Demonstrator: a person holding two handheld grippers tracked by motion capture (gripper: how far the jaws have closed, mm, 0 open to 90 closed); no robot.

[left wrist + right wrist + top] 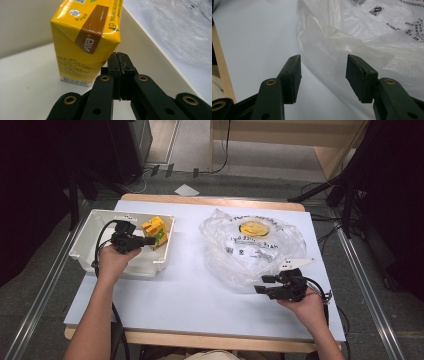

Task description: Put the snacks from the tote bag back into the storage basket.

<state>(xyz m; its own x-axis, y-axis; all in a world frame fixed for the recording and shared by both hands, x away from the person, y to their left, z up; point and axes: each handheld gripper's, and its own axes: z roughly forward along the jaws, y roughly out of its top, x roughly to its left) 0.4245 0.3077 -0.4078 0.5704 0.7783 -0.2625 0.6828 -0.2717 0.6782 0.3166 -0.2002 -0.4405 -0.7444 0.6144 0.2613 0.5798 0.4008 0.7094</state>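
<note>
Black two-jaw grippers, left gripper (119,57) and right gripper (323,75), with brass-coloured rivets, flat rubber pads, trailing black cables; bare forearms.

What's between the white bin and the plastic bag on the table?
Nothing: in the high view, the stretch of table between the bin and the bag is bare white surface.

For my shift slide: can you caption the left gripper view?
Left hand-held gripper, jaws shut and empty, beside a yellow drink carton standing in the white bin.
</note>
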